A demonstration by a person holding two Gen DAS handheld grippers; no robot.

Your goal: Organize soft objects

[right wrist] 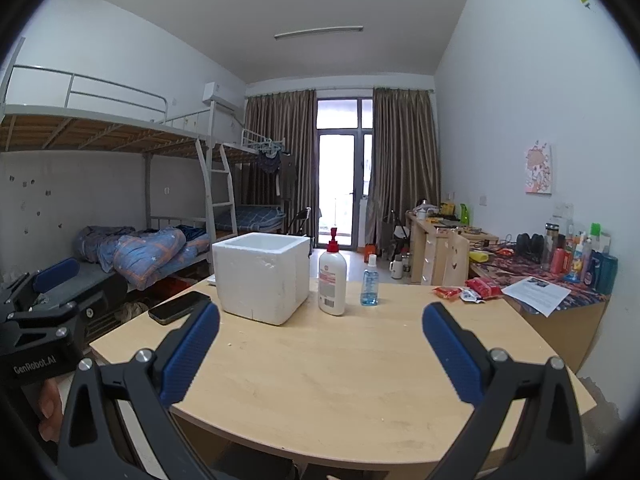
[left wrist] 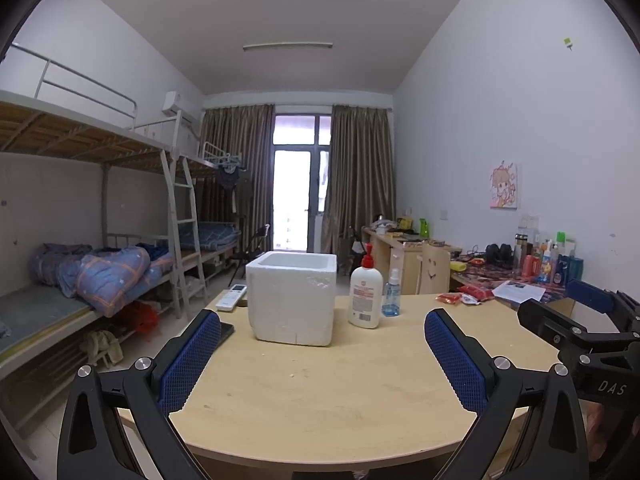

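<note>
A white foam box stands open-topped on the light wooden table, past both grippers. Right of it are a white pump lotion bottle and a small blue spray bottle. Red snack packets lie at the table's far right. My left gripper hovers open over the near table with nothing between its fingers. My right gripper is open and empty too, beside it on the right.
A black phone lies left of the box, and a white remote behind it. A printed sheet and many bottles sit on the desk to the right. Bunk beds line the left wall.
</note>
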